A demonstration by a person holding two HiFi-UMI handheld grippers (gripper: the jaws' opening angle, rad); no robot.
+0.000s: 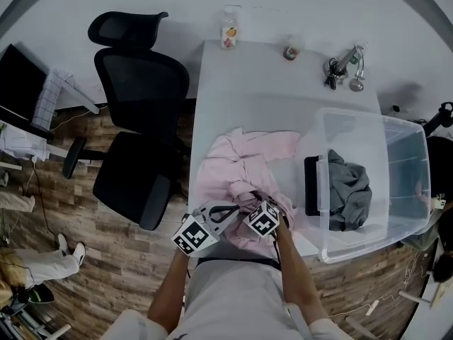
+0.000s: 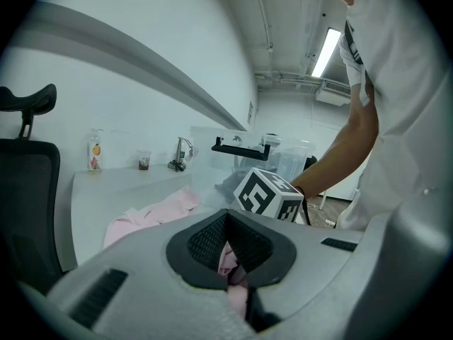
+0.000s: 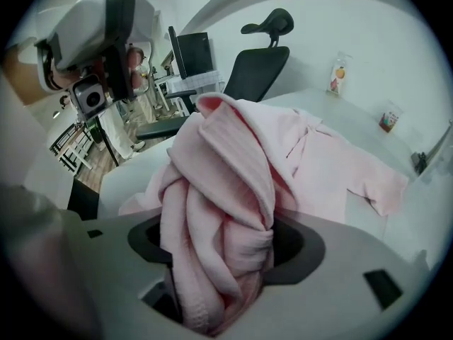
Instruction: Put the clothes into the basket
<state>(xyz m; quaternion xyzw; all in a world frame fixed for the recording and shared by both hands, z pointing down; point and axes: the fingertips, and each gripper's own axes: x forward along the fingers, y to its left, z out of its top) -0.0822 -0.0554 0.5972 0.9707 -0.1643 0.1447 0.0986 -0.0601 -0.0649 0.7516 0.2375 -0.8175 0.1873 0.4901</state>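
- Your right gripper (image 1: 255,200) squeezes a thick bunch of the pink garment (image 3: 226,211) between its fingers.
- Your left gripper (image 1: 233,207) pinches a thin fold, fingers nearly together.
- The garment lies at the desk's (image 1: 269,91) near edge, beside the basket (image 1: 407,168).

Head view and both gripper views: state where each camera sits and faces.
Head view: on the person's head, facing steeply down at table, basket, pink garment; forearms, left gripper, right gripper show.
Left gripper view: on that gripper, facing across the table to the basket; right forearm shows.
Right gripper view: on that gripper, facing the office chair.
All share the pink garment.
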